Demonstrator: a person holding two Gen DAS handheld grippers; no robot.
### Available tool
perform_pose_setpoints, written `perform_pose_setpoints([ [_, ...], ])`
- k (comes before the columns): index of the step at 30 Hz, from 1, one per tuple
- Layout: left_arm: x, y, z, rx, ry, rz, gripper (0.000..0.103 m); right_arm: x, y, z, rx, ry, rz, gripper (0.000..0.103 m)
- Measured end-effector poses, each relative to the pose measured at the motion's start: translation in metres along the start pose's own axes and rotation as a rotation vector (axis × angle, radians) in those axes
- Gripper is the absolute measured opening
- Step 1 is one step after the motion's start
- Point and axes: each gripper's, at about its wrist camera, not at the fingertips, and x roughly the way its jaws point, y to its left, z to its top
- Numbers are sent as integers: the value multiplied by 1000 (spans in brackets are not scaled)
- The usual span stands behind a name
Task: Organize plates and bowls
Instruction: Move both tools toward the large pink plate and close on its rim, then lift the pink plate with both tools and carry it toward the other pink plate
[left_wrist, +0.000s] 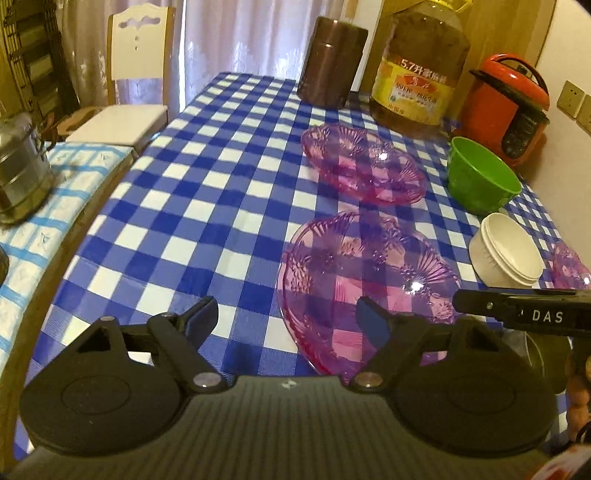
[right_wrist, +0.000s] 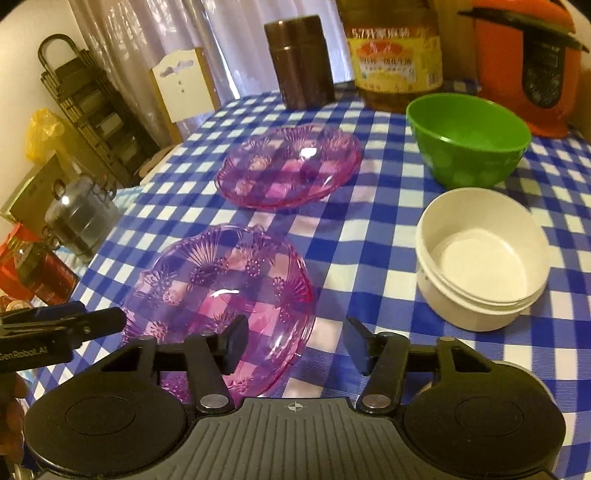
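Observation:
Two clear pink cut-pattern plates lie on the blue checked tablecloth: a near one (left_wrist: 365, 280) (right_wrist: 221, 291) and a far one (left_wrist: 362, 162) (right_wrist: 291, 166). A green bowl (left_wrist: 480, 177) (right_wrist: 469, 140) and a white bowl (left_wrist: 506, 254) (right_wrist: 484, 254) stand to their right. A further pink plate (left_wrist: 570, 266) shows at the right edge. My left gripper (left_wrist: 286, 321) is open and empty, just left of the near plate's front rim. My right gripper (right_wrist: 295, 343) is open and empty, its left finger over the near plate's front right rim.
A brown canister (left_wrist: 332, 62) (right_wrist: 301, 59), a large oil jug (left_wrist: 421, 62) (right_wrist: 397, 55) and a red rice cooker (left_wrist: 509, 107) (right_wrist: 532, 62) stand along the back. A steel container (left_wrist: 18, 166) (right_wrist: 81, 218) sits on a side table left; a chair (left_wrist: 136, 74) beyond.

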Motion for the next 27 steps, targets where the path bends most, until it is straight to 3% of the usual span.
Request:
perform_pose_setpoints([
  [6, 12, -1, 0, 7, 22, -14, 59, 9, -2, 2, 20, 29, 4, 47],
  [9, 17, -2, -1, 12, 36, -19, 43, 12, -2, 2, 20, 39, -1, 43],
  [14, 17, -2, 0, -2, 31, -23, 29, 16, -4, 2, 21, 51, -8, 21],
  [17, 16, -3, 0, 6, 32, -23, 18, 16, -4, 2, 32, 56, -13, 15],
  [27, 4, -7, 1, 19, 21, 2, 12, 10, -3, 4, 48, 45, -6, 10],
])
